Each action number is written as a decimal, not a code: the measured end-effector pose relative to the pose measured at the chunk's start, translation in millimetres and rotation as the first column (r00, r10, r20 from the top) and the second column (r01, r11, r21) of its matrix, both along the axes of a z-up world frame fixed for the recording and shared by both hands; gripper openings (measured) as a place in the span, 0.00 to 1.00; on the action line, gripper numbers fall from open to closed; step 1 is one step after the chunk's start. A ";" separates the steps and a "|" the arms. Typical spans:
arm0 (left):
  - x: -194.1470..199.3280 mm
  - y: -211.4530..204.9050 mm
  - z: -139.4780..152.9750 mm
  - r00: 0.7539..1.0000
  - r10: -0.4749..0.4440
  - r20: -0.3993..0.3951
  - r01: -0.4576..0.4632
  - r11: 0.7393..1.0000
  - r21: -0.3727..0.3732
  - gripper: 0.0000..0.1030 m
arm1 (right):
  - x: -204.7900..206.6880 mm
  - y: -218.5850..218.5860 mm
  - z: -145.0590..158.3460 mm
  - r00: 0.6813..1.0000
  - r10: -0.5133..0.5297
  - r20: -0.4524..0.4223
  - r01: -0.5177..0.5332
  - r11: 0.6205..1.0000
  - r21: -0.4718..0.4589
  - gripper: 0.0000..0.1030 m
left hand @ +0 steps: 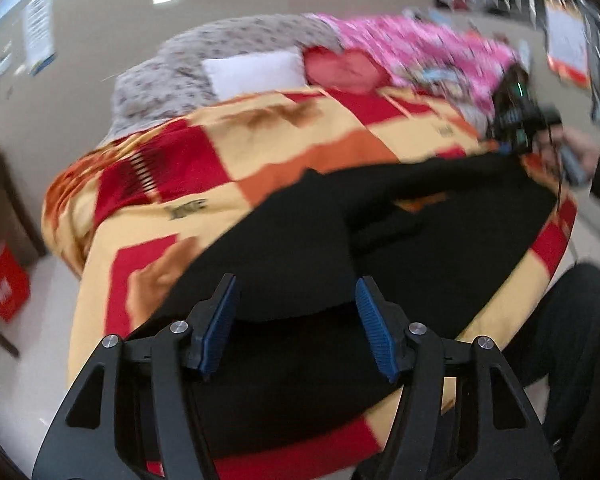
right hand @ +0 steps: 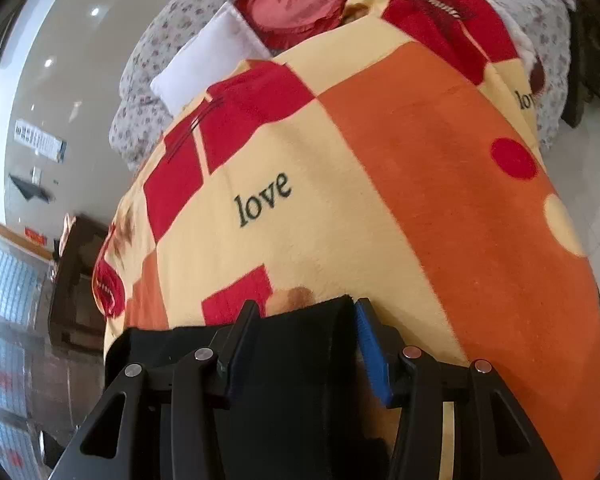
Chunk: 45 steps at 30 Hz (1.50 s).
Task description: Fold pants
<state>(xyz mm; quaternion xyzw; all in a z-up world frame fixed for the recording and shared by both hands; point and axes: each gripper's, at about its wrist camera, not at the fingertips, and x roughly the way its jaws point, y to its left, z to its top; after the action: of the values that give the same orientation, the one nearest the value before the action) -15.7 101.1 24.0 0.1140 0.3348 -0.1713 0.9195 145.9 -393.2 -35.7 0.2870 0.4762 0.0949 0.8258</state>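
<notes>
With the black pants point(left hand: 300, 240) spread on the bed's patterned blanket point(right hand: 380, 160), both left tongs point(left hand: 296, 324) and right tongs point(right hand: 300, 344) stand spread; seat fabric deeply between pads before closing.

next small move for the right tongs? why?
Probably close the right tongs on the black pants. Their fingers stand apart with a pants edge between them, not yet pinched. The left tongs are open too, over the pants on the blanket.
</notes>
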 end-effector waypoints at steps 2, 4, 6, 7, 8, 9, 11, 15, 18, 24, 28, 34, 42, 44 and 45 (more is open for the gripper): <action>4.1 -21.2 -6.2 0.999 -0.036 -0.008 0.037 0.996 0.084 0.59 | 2.1 2.0 0.1 1.000 0.019 -0.004 -0.019 1.000 -0.007 0.44; 8.8 -40.1 -17.2 0.998 -0.063 -0.014 0.064 0.982 0.179 0.59 | 2.8 2.9 0.5 0.999 0.031 -0.013 -0.031 0.999 -0.024 0.39; 16.7 -43.3 -26.3 0.999 -0.038 -0.029 0.044 0.971 0.236 0.54 | 6.1 2.6 -1.2 0.999 0.026 -0.020 -0.027 0.999 -0.044 0.24; 20.8 -39.8 -29.9 0.998 -0.023 -0.051 0.034 0.970 0.240 0.27 | 6.6 2.8 -1.8 0.999 0.030 -0.024 -0.031 0.998 -0.063 0.16; 24.0 -35.7 -29.6 0.998 -0.004 -0.065 0.019 0.972 0.233 0.11 | 6.2 3.7 -2.3 0.999 0.043 -0.028 -0.045 0.996 -0.082 0.09; 25.6 -27.2 -25.2 0.998 0.024 -0.061 -0.010 0.977 0.212 0.11 | 4.9 5.8 -1.4 0.998 0.058 -0.015 -0.059 0.994 -0.097 0.08; 27.6 -11.6 -9.9 0.997 0.065 -0.030 -0.060 0.985 0.163 0.10 | -1.2 10.4 9.2 0.995 0.078 0.056 -0.071 0.989 -0.129 0.07; 40.0 51.1 36.7 0.970 0.237 0.045 -0.236 0.971 -0.029 0.10 | -16.8 13.2 40.2 0.975 0.073 0.208 -0.043 0.989 -0.144 0.06; 50.0 89.3 55.8 0.934 0.351 0.065 -0.342 0.932 -0.116 0.10 | -33.9 23.5 71.8 0.942 0.086 0.325 -0.022 0.981 -0.194 0.06; 84.2 130.0 58.3 0.894 0.448 0.001 -0.437 0.872 -0.219 0.10 | -87.0 61.3 145.6 0.830 0.156 0.536 0.027 0.948 -0.318 0.06; 81.6 128.5 50.1 0.889 0.458 -0.007 -0.445 0.860 -0.251 0.10 | -114.1 78.0 166.0 0.800 0.175 0.573 0.033 0.942 -0.334 0.06; 86.6 122.9 40.4 0.896 0.443 -0.035 -0.438 0.864 -0.248 0.10 | -124.4 72.1 150.1 0.854 0.099 0.510 0.081 0.944 -0.320 0.06; 133.5 117.8 14.4 0.863 0.489 -0.130 -0.506 0.835 -0.218 0.10 | -6.7 57.8 85.4 0.927 0.040 0.372 0.084 0.946 -0.312 0.08; 136.5 123.0 10.4 0.837 0.526 -0.153 -0.547 0.809 -0.216 0.11 | 16.2 53.2 70.9 0.945 -0.019 0.326 0.126 0.943 -0.309 0.10; 134.3 125.3 11.3 0.826 0.543 -0.149 -0.563 0.798 -0.214 0.11 | 17.6 51.7 68.5 0.944 -0.047 0.325 0.154 0.938 -0.312 0.10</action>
<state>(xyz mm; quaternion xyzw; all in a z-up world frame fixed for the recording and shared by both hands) 118.5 226.4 35.3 -0.1119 0.3657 0.0597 0.9220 163.5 -341.5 32.8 0.1489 0.3330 0.0143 0.9310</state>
